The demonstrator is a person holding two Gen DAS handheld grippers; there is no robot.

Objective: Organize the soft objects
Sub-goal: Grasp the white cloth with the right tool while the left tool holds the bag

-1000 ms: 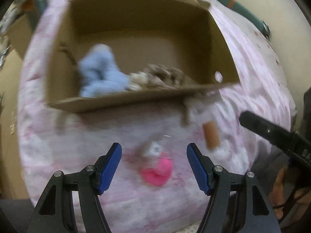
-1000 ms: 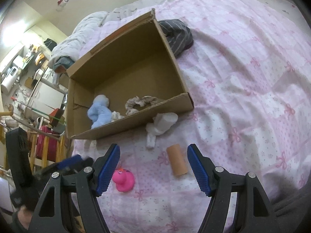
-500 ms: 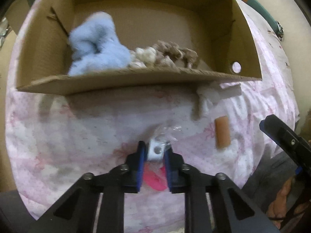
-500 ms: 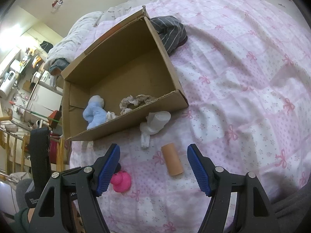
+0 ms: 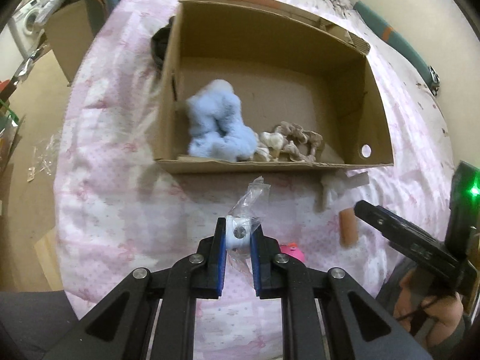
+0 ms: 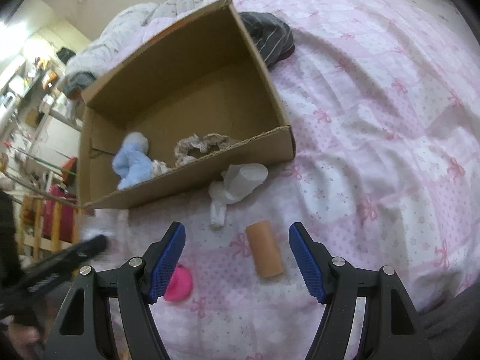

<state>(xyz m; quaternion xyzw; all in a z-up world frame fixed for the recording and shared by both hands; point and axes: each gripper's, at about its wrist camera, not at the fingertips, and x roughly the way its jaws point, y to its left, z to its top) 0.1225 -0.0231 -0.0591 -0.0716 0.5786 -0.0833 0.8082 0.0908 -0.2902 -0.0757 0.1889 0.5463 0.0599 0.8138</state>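
My left gripper is shut on a small white block wrapped in clear plastic, held above the pink bedspread in front of the cardboard box. The box holds a light blue plush and a beige scrunchie; they also show in the right wrist view, the plush and the scrunchie. My right gripper is open and empty above an orange foam cylinder. A pink rubber duck lies by its left finger. A white crumpled cloth lies against the box front.
A dark striped garment lies behind the box. The bed edge falls away to the floor on the left. The right gripper's arm shows at the right of the left wrist view.
My left gripper closed on the wrapped white block beside the pink duck and has lifted it off the bed. The right gripper has moved closer over the orange cylinder, still open.
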